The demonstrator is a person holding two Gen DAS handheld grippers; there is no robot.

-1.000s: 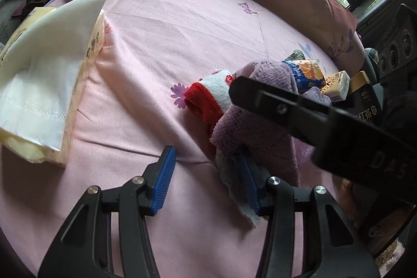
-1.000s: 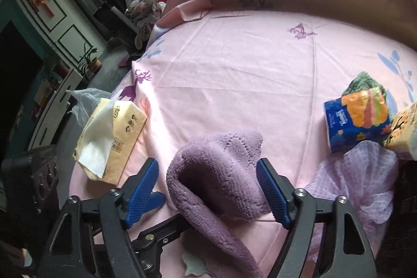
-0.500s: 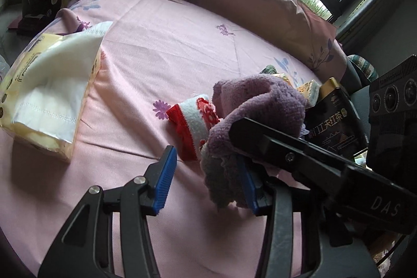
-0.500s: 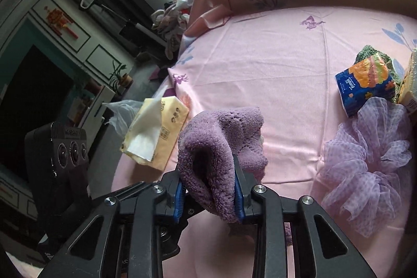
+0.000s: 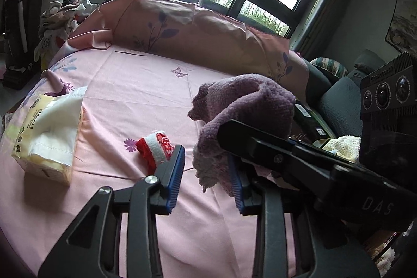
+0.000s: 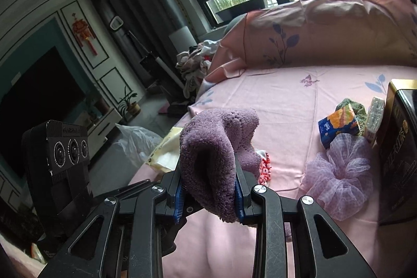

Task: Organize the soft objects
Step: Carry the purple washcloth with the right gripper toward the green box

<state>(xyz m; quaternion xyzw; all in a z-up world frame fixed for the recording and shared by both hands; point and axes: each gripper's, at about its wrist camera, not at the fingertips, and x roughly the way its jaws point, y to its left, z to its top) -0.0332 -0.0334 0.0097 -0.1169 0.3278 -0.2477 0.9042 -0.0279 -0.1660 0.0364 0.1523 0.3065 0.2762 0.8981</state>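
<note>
Two blue pads of right hand-held gripper [image 6: 208,193] clamped narrow on purple towel [image 6: 208,155], lifted off pink bed [image 6: 286,106]. Left hand-held gripper [image 5: 206,173] just been closing, partly open; towel's hanging end against its right pad, left pad clear.

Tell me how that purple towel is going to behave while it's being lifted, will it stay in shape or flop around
Probably floppy: the purple towel bulges over the right gripper jaws, which pinch it, and in the left wrist view its edge droops. It looks plush and light, so it likely won't slip. The left gripper jaws, just closing, don't clearly press it; until they do, the loose end may swing.
</note>
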